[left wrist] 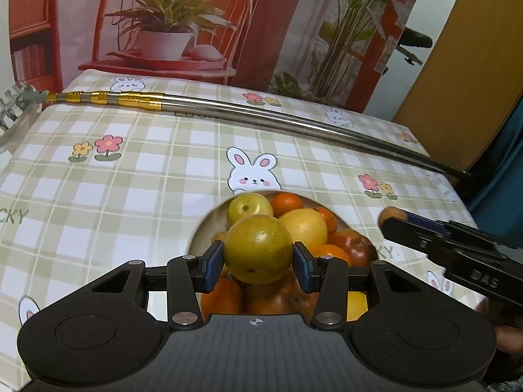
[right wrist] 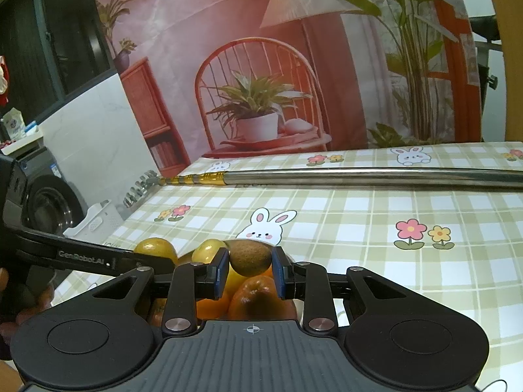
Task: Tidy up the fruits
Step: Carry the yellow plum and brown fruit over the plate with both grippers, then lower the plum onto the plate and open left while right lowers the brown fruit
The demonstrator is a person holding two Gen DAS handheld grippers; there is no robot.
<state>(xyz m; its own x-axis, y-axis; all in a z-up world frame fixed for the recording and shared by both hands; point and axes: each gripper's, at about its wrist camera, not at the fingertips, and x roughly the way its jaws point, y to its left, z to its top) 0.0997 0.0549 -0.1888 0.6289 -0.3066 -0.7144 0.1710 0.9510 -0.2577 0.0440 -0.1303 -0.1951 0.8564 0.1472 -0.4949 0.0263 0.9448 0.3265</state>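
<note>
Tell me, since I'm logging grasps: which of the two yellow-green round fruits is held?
The nearer, larger yellow-green fruit, clamped between the left gripper; the smaller one lies behind in the bowl.

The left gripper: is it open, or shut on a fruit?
Shut on a fruit: the left gripper has both blue pads against the green-yellow fruit, held above the bowl.

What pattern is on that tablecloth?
The tablecloth has a green-and-white check with cartoon bunnies and flowers, clearest in the right wrist view.
</note>
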